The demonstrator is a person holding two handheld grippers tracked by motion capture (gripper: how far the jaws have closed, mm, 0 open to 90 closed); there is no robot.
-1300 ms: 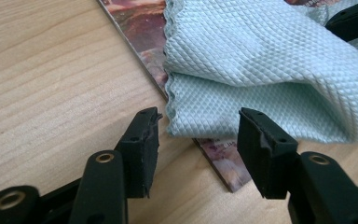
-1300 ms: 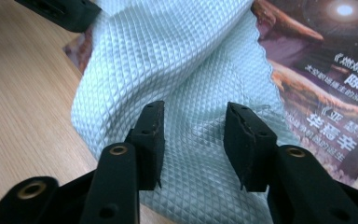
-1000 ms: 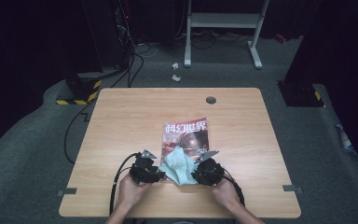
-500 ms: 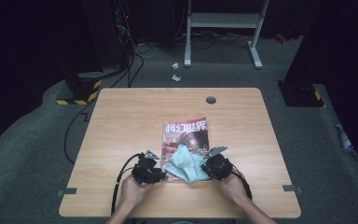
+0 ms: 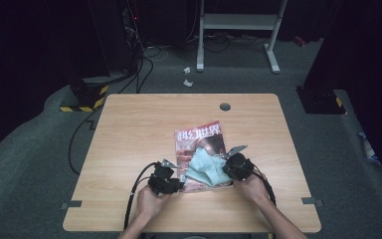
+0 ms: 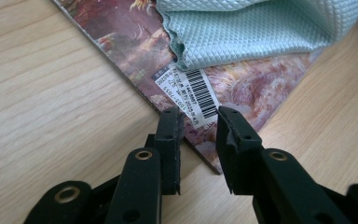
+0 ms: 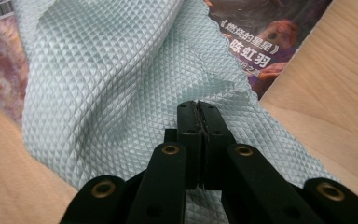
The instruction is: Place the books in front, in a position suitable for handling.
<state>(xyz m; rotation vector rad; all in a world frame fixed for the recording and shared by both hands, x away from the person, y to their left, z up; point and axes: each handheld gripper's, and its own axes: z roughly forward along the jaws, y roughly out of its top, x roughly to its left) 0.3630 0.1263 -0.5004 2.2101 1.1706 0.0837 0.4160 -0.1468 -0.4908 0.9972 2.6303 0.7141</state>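
A magazine (image 5: pixel 201 144) with a red title lies on the wooden table (image 5: pixel 129 129), near the front edge. A pale green waffle-weave cloth (image 5: pixel 206 168) is draped over its near half. My right gripper (image 5: pixel 231 166) is shut on the cloth (image 7: pixel 121 93) at its right side and holds that edge up off the cover (image 7: pixel 270 42). My left gripper (image 5: pixel 175 185) sits at the magazine's near-left corner. Its jaws stand a little apart over the barcode label (image 6: pixel 193 93), and nothing is between them. The cloth (image 6: pixel 261 32) lies just beyond that label.
A round cable hole (image 5: pixel 225 106) is set in the table near its far edge. Black cables (image 5: pixel 139 184) trail from both grippers toward the front edge. A white frame (image 5: pixel 238 30) and dark equipment stand on the floor behind the table.
My right gripper has pulled the cloth to the right across the magazine, and the cloth has spread out. The left gripper has stayed at the magazine's near-left corner.
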